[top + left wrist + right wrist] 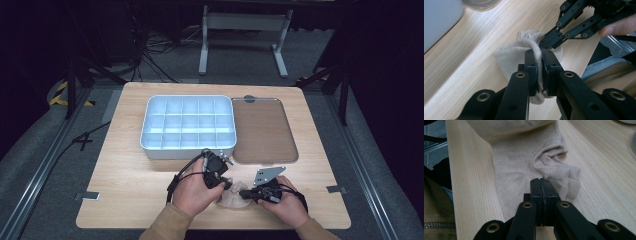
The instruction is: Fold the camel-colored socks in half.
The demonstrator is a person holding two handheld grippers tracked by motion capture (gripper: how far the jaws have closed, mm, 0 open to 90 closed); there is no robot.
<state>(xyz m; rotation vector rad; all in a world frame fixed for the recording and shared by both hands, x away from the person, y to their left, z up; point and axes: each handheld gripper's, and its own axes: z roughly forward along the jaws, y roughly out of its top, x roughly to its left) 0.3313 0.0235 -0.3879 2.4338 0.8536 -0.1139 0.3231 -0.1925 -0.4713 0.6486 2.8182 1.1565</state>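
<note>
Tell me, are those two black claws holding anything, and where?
Left gripper pinches a ridge of the beige sock. Right gripper is shut at its ribbed cuff; an actual grip cannot be told.

The sock (516,53) is beige knitted cloth, soft and matt, with a fine ribbed weave at its cuff. The table (130,170) is light wood with a visible grain and a smooth, slightly shiny finish. The left gripper (541,60) and the right gripper (540,185) are matt black plastic or metal with brass-coloured rivets. The divided box (150,145) looks like smooth white plastic; the tray (292,150) is brown and matt
</note>
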